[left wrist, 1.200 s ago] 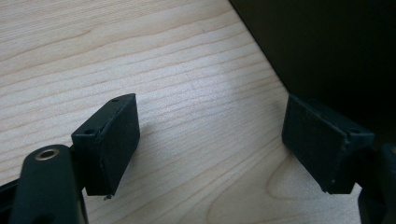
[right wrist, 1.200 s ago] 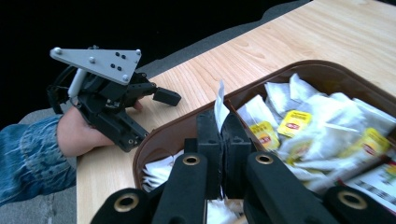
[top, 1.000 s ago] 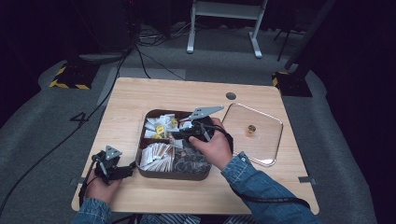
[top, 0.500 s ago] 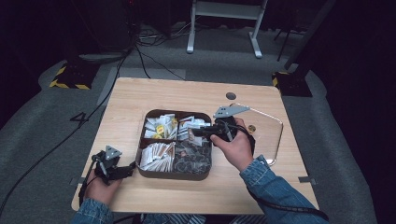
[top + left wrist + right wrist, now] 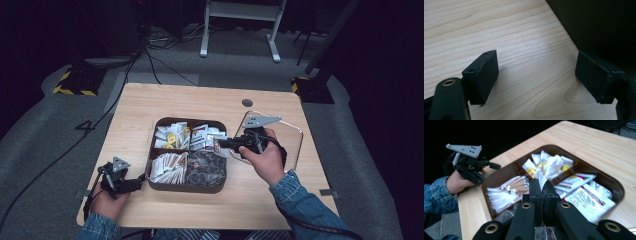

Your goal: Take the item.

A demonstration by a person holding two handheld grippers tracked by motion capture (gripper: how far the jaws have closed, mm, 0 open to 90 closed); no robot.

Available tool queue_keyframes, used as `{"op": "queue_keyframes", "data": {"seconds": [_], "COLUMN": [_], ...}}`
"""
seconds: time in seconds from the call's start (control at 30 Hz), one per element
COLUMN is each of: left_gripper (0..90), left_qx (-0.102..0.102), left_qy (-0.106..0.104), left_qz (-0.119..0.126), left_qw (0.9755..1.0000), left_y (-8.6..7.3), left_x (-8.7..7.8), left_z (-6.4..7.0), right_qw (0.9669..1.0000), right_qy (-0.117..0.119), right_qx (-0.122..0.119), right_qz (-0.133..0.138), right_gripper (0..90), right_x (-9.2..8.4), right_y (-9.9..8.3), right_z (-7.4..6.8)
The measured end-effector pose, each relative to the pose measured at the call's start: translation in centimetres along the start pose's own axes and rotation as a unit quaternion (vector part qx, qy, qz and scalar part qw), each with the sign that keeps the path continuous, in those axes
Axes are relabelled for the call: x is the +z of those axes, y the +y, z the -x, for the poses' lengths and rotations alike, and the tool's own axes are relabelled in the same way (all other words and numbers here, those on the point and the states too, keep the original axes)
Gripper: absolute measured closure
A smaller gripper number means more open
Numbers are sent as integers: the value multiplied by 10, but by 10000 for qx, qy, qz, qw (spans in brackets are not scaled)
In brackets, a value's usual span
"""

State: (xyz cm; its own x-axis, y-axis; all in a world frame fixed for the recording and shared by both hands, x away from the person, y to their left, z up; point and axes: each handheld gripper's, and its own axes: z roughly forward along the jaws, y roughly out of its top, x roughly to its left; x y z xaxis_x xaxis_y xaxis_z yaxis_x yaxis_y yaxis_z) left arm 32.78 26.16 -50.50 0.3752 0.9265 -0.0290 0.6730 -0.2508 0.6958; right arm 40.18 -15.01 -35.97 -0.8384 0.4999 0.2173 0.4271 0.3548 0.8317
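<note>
Looks like a recording lab or studio: dark room, grey carpet (image 5: 45, 125), cables (image 5: 150, 60) across the floor, hazard-taped stand bases (image 5: 75, 90), lone wooden counter (image 5: 150, 105).

The table (image 5: 165, 105) is pale wood with visible grain and a smooth matt finish, super clear next to the left gripper (image 5: 537, 75), whose black pads (image 5: 486, 75) look like matt foam, a bit rough at the edges. The tray (image 5: 506, 173) looks like dark brown plastic with a slight sheen. Inside the tray it's paper packets (image 5: 584, 195), some glossy. The right gripper (image 5: 543, 186) pinches a white paper packet (image 5: 542, 179); its arms are matt black plastic with brass-looking rivets. Denim sleeve (image 5: 300, 200) right of the tray.
</note>
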Motion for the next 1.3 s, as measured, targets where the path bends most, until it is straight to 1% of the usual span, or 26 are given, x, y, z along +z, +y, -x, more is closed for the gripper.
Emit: {"op": "queue_keyframes", "data": {"seconds": [0.17,0.2,0.23,0.33,0.47,0.53,0.57,0.6,0.67,0.7,0.73,0.83,0.93,1.03,1.13,1.23,1.3], "left_gripper": [195,195,195,195,195,195,195,194,195,195,195,194,194,194,194,194,194], "left_qx": [0,2,0,0,-1,3,4,4,4,6,4,4,4,2,2,2,3], "left_qy": [0,-1,-1,0,-4,-9,-11,-10,-12,-10,-12,-13,-11,-9,-8,-7,-7], "left_qz": [-1,-1,-1,1,0,-1,-1,-1,-1,-2,-1,-1,-1,1,2,1,1], "left_qw": [10000,10000,10000,10000,10000,10000,10000,10000,10000,10000,10000,10000,10000,10000,10000,10000,10000], "left_y": [0,0,0,0,0,0,0,0,0,0,0,0,0,0,0,0,0], "left_x": [0,0,0,0,0,0,0,0,0,0,0,0,0,0,0,0,0], "left_z": [0,0,0,0,0,0,0,0,0,0,0,0,0,0,0,0,0], "right_qw": [9999,9998,9998,9996,9990,9985,9985,9981,9979,9974,9974,9970,9964,9960,9957,9955,9957], "right_qy": [-130,-181,-181,-286,-417,-524,-524,-584,-621,-709,-709,-724,-769,-813,-873,-889,-853], "right_qx": [21,30,30,75,156,165,165,161,152,143,143,288,357,347,264,269,327], "right_qz": [-19,-28,-28,-30,-42,-74,-74,-61,-55,-63,-63,-37,-45,-86,-144,-175,-179], "right_gripper": [891,891,891,890,891,891,891,890,890,890,890,890,890,890,890,890,890], "right_x": [-9,-13,-13,-18,-22,-26,-26,-27,-27,-28,-28,-29,-29,-29,-27,-25,-23], "right_y": [-11,-15,-15,-24,-37,-47,-47,-53,-56,-63,-63,-76,-84,-89,-96,-101,-106], "right_z": [7,9,9,14,20,25,25,27,28,29,29,34,38,39,38,38,39]}}
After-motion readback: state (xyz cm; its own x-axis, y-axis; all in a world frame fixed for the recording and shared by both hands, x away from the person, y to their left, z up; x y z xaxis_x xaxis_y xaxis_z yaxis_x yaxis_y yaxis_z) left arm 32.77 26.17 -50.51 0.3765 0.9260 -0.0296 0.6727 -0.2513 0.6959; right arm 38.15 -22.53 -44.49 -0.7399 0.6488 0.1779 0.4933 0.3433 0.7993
